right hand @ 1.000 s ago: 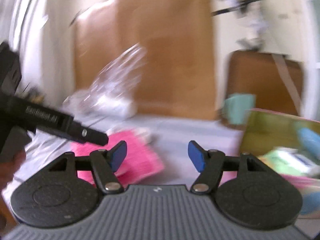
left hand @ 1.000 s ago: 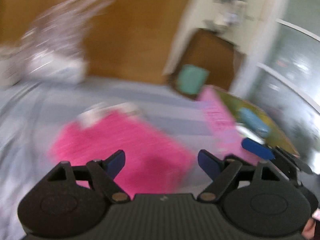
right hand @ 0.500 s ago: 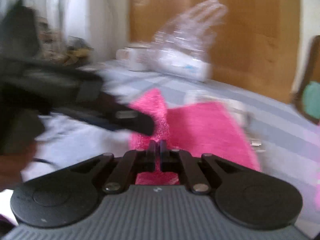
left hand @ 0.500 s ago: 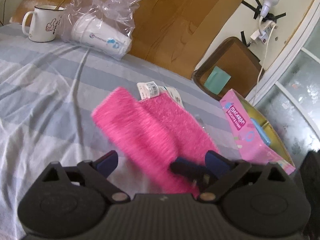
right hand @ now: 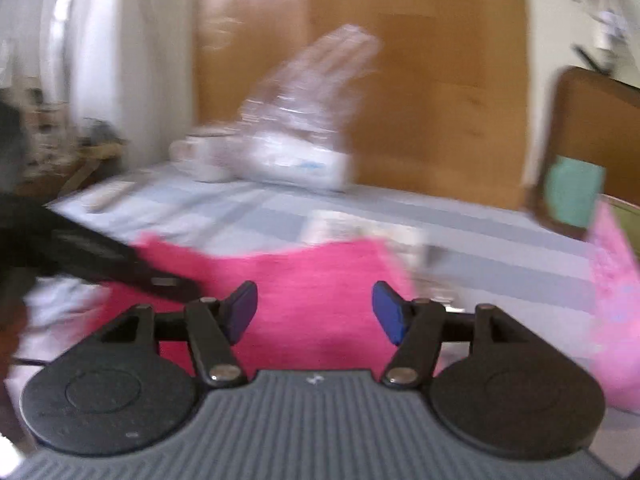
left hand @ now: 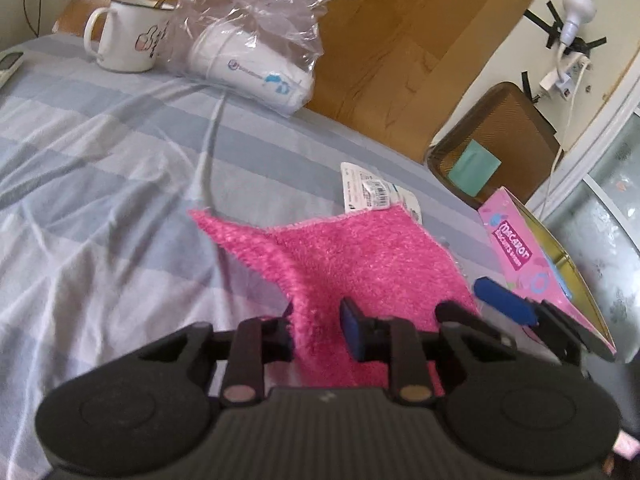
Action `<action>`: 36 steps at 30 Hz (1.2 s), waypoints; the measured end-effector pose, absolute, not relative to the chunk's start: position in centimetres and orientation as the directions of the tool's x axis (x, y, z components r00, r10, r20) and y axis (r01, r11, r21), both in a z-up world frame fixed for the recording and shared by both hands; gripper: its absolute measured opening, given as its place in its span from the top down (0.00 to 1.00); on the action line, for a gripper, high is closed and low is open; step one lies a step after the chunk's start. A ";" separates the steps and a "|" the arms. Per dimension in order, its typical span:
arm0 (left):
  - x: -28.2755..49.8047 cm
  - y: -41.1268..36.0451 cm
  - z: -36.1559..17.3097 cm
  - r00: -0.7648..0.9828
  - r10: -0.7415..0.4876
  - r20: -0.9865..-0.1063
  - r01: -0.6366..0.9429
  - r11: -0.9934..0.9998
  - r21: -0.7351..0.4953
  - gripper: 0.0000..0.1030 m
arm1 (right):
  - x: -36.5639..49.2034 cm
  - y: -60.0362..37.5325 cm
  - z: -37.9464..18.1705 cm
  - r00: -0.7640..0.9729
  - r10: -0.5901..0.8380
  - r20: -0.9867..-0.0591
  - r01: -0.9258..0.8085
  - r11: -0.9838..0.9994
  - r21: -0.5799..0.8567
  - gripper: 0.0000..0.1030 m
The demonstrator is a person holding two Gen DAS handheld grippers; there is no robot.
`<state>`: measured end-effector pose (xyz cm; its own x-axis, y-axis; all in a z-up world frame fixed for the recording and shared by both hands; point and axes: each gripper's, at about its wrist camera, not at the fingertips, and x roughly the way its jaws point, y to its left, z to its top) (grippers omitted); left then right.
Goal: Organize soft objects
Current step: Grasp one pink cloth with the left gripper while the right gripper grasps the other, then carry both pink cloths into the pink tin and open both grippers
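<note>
Jaws of my left gripper [left hand: 316, 330] have just closed, pinching the pink cloth's [left hand: 360, 256] near fold for lifting. My right gripper [right hand: 314, 310] has just opened, jaws spread over the cloth, gripping nothing.

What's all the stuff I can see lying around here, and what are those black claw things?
Fluffy cloth: one, hot pink, on the striped sheet, near corner lifted.
Paper label: one, white, behind the cloth.
Mug: one, white, far left.
Plastic bag: one, clear, white roll inside, beside the mug.
Box: one, pink, open, right edge.
Bedsheet: one, blue-grey striped.
Left gripper: black, blue pads, shut on the cloth's near corner.
Right gripper: black, blue pads, open above the cloth, nothing between.
</note>
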<state>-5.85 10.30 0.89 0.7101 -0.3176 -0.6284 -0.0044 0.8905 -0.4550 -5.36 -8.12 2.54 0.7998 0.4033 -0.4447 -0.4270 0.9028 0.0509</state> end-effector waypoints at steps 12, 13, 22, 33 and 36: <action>-6.0 9.7 1.1 0.716 -0.314 -0.623 0.013 0.899 -0.438 0.55 | -7.6 -2.5 2.0 0.503 0.739 -0.448 -0.738 0.637 0.222 0.92; -6.1 10.0 1.0 0.716 -0.312 -0.624 0.008 0.898 -0.440 0.66 | -7.9 -2.0 2.1 0.467 0.769 -0.435 -0.765 0.599 0.237 0.91; -6.1 11.5 0.3 0.724 -0.298 -0.623 -0.009 0.898 -0.440 0.83 | -7.9 -3.8 2.6 0.518 0.744 -0.422 -0.706 0.650 0.280 0.49; -6.3 11.4 0.2 0.721 -0.309 -0.620 -0.020 0.885 -0.465 0.83 | -8.9 -0.9 1.3 0.529 0.666 -0.525 -0.730 0.673 0.118 0.73; -6.5 10.7 0.3 0.709 -0.325 -0.626 -0.012 0.882 -0.472 0.83 | -9.3 -1.6 1.3 0.530 0.669 -0.521 -0.734 0.670 0.112 0.81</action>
<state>-6.47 10.72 0.33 0.7086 -0.3251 -0.6262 -0.0121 0.8818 -0.4716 -9.29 -1.59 1.34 0.5304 0.6691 -0.5206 -0.7342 0.6696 0.1125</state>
